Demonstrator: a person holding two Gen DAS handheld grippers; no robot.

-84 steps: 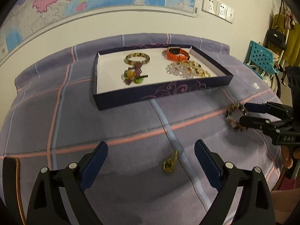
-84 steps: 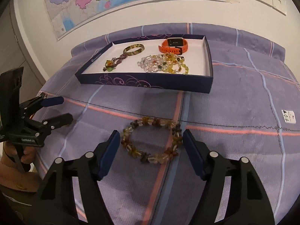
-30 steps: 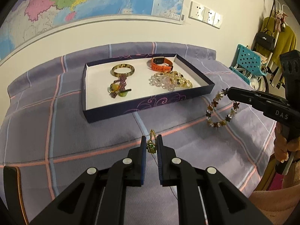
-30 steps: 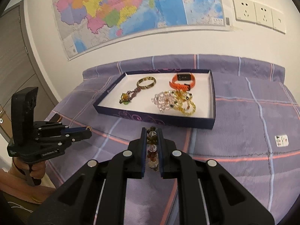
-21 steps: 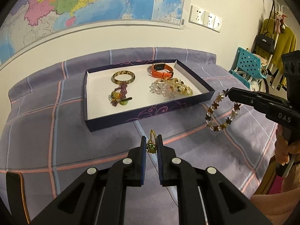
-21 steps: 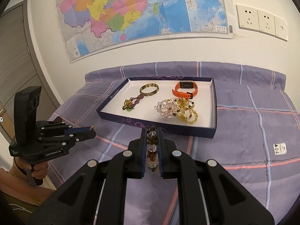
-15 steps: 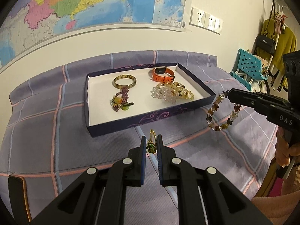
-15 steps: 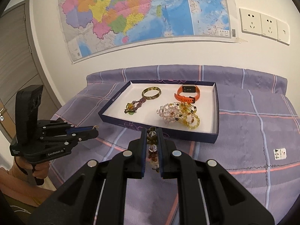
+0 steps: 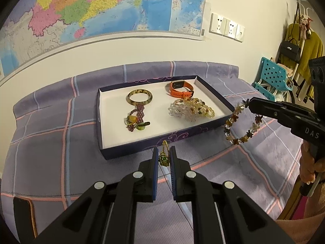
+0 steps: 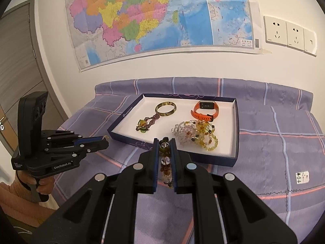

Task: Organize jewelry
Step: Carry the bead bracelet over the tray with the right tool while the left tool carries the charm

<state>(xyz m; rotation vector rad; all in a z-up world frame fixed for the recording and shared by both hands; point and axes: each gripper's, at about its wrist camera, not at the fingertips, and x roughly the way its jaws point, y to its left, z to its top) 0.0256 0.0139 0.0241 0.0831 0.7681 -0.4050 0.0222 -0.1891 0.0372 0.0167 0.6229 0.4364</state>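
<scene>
Purple bedspread (image 9: 50, 152); left claw (image 9: 164, 158) clamps gold pendant (image 9: 163, 159), right claw (image 10: 164, 154) clamps bead bracelet (image 9: 241, 122); carrying step, next lower both into far tray (image 9: 162, 142).

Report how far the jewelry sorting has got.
Done: the bangle, orange watch, purple beaded piece and a pile of bead bracelets lie in the tray.
In hand: the left claw is shut on a gold pendant; the right claw is shut on a flower-bead bracelet, hanging clear of the purple bedcover.
Left: set both pieces in the tray.
</scene>
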